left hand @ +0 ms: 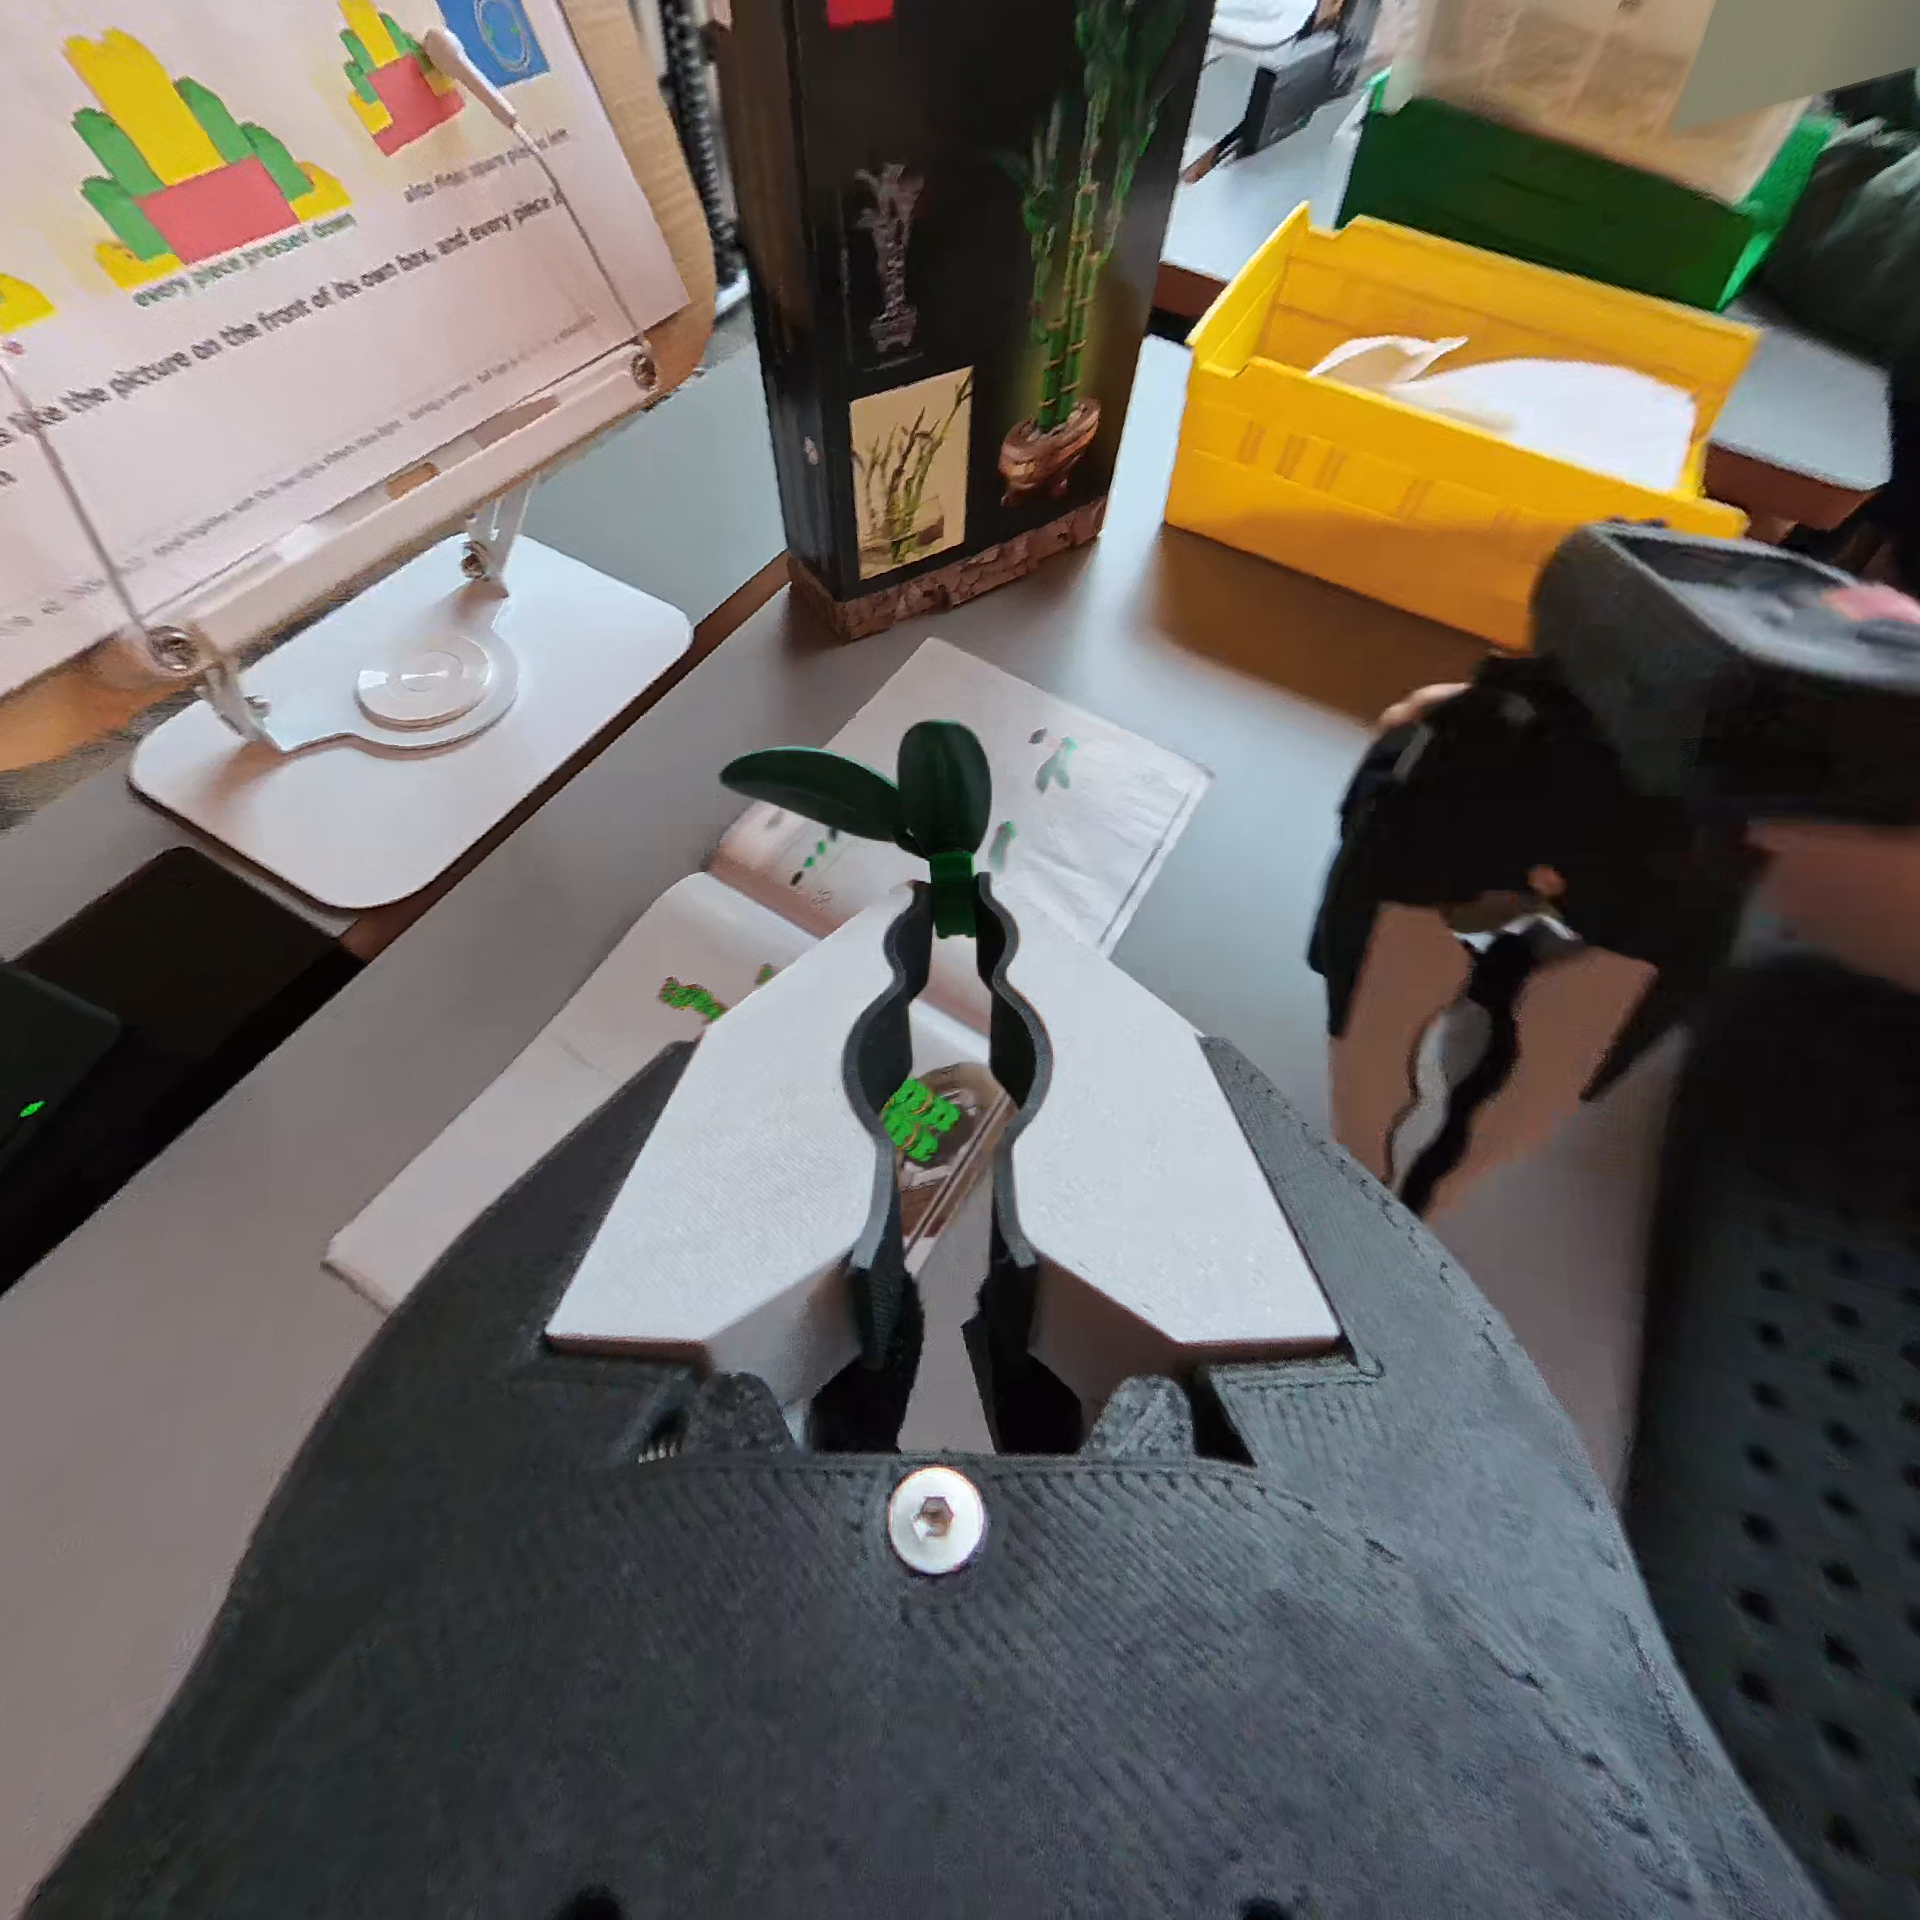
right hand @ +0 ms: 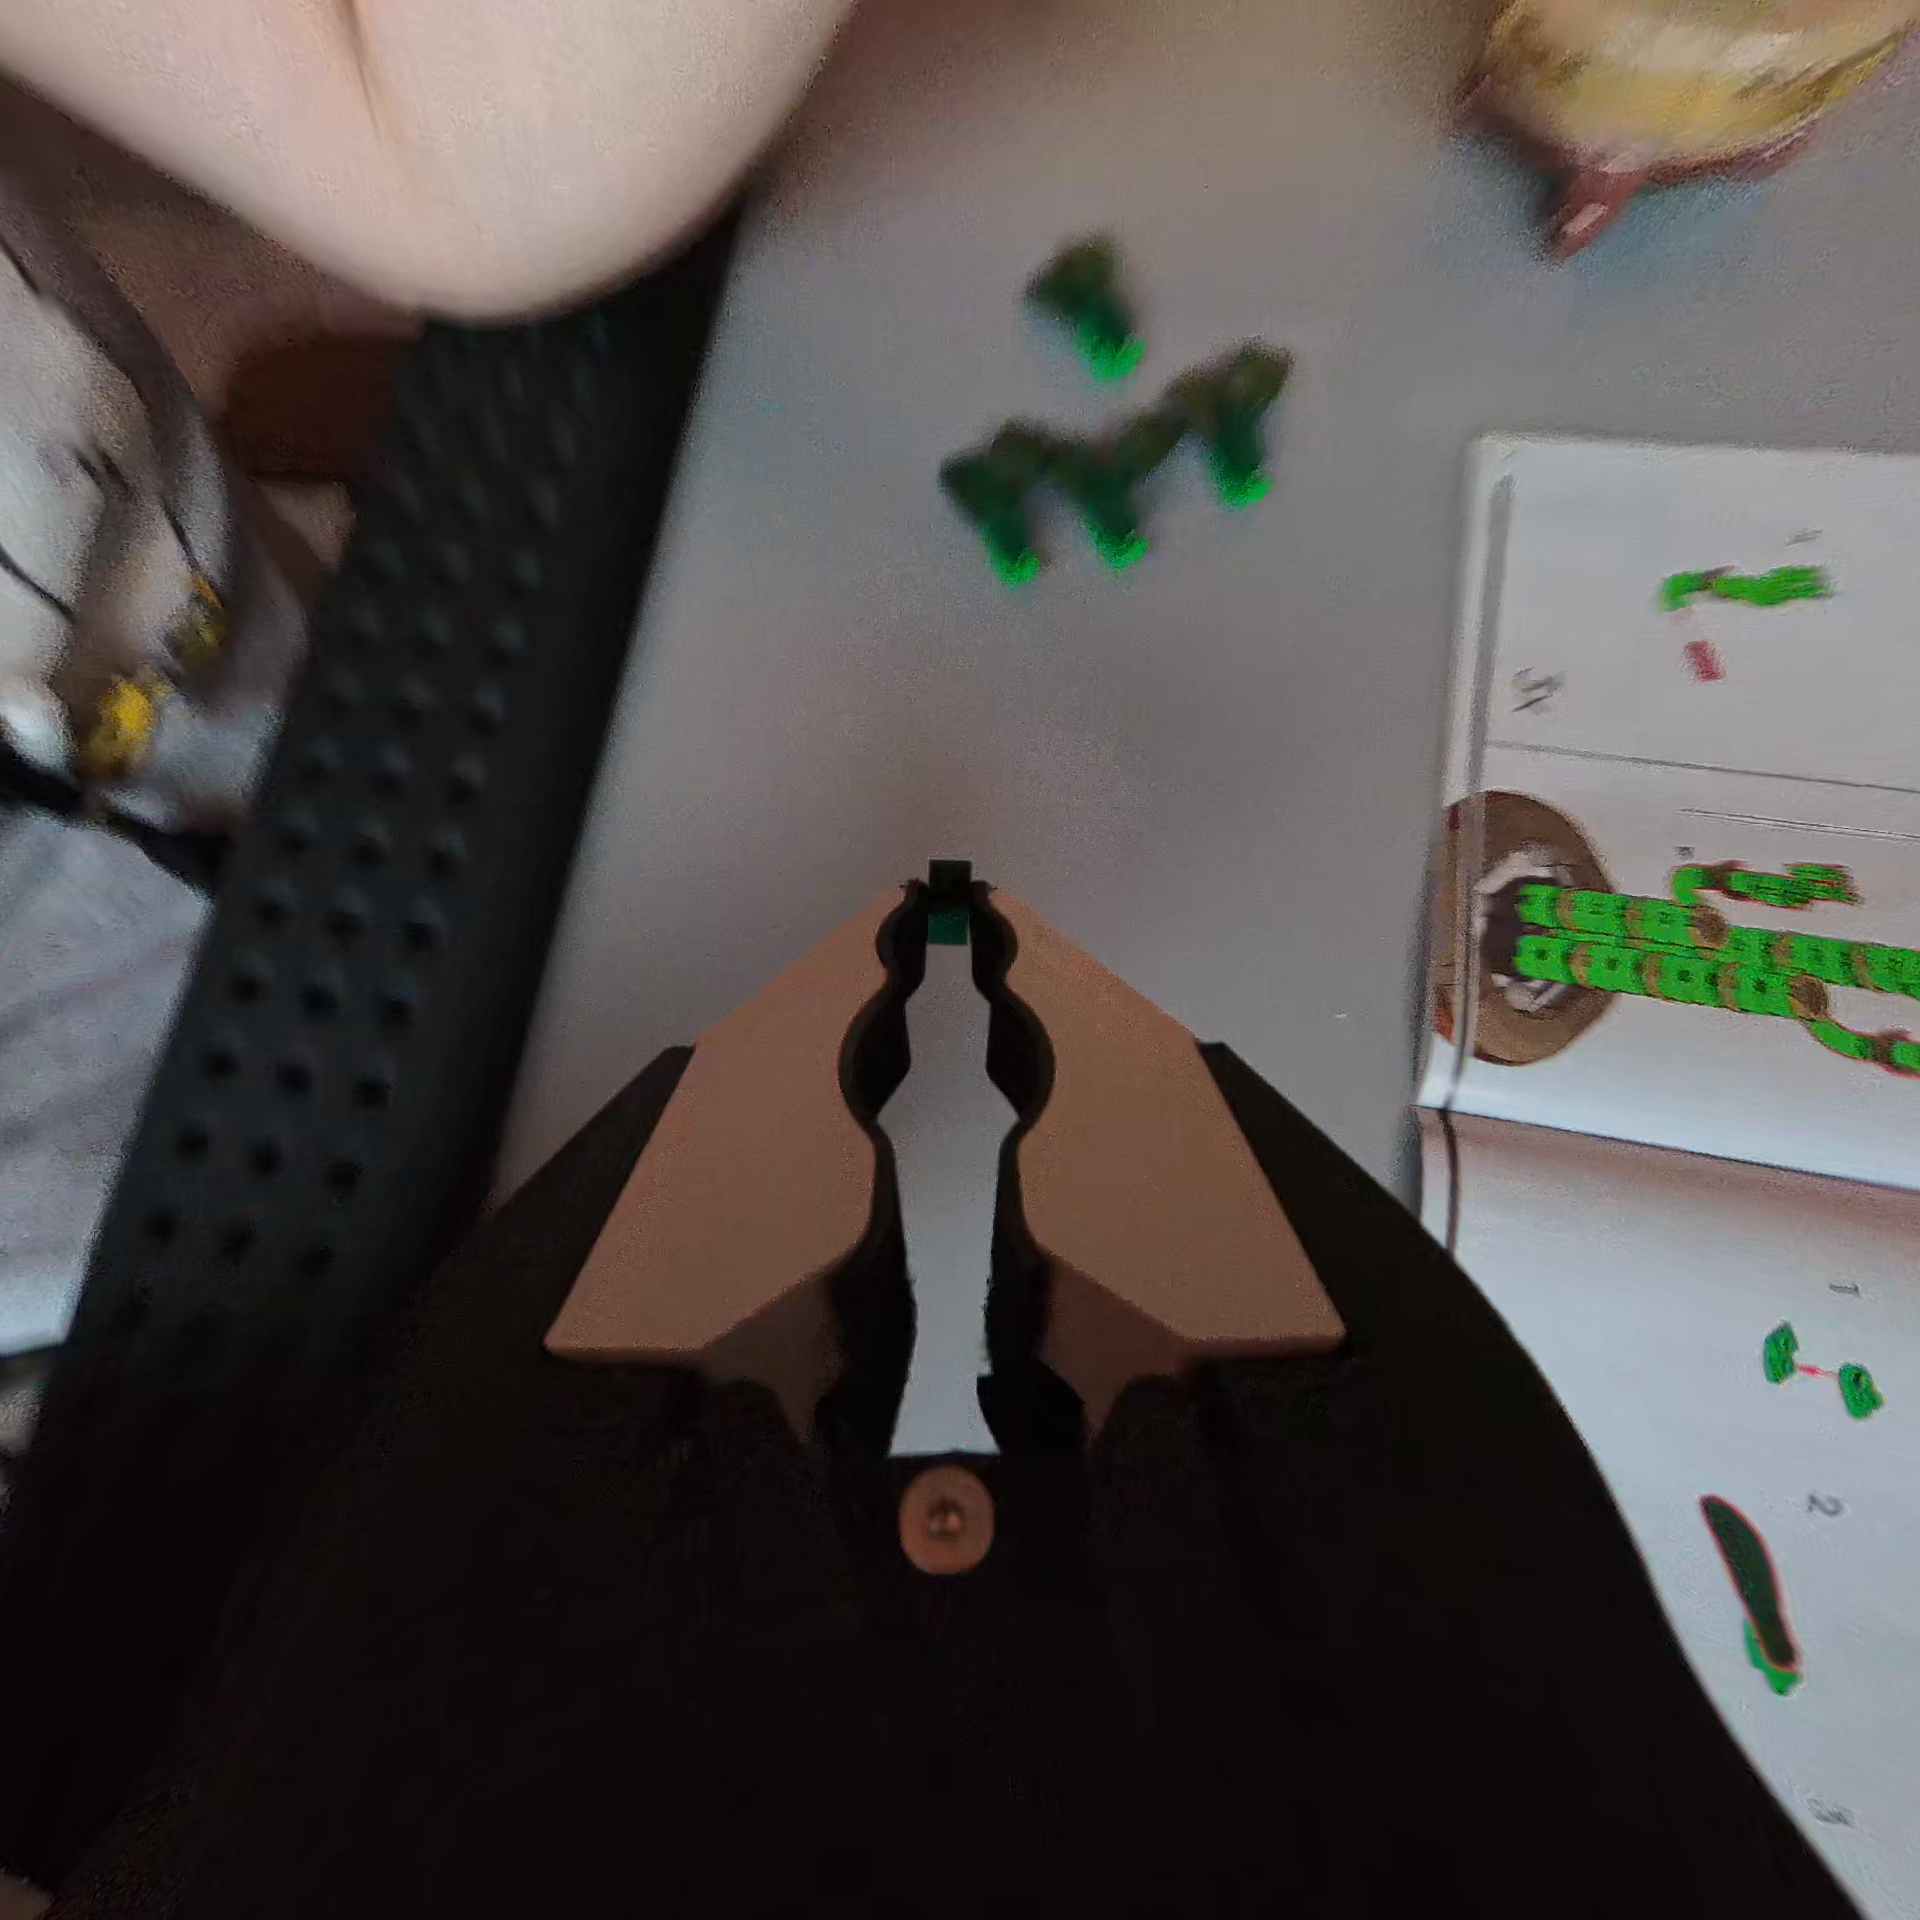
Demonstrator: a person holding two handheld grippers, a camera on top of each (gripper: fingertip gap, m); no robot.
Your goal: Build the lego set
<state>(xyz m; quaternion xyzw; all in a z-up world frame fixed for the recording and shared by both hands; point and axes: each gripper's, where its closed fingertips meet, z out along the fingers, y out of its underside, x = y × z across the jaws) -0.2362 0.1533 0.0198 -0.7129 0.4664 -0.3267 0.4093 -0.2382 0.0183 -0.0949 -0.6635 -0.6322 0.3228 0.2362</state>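
My left gripper (left hand: 948, 906) is shut on a bright green stem piece (left hand: 952, 894) that carries two dark green leaves (left hand: 862, 784), held above the open instruction booklet (left hand: 1101, 821). My right gripper (right hand: 948, 902) is shut on a small green piece (right hand: 948, 914) at its tips, pointing down at the grey table (right hand: 935, 675). Several leaf sub-assemblies (right hand: 1117, 447) lie on the table beyond it, blurred. The right gripper also shows at the right of the left wrist view (left hand: 1455, 1101), lower and apart from the left one.
The set's box (left hand: 956, 301) stands behind the booklet, a yellow bin (left hand: 1444, 416) to its right, and a white stand with a printed sheet (left hand: 312, 270) at left. A black perforated chair edge (right hand: 343, 935) runs along the table. The booklet (right hand: 1683, 935) lies at right. About 20 centimeters separates my left fingertips from my right.
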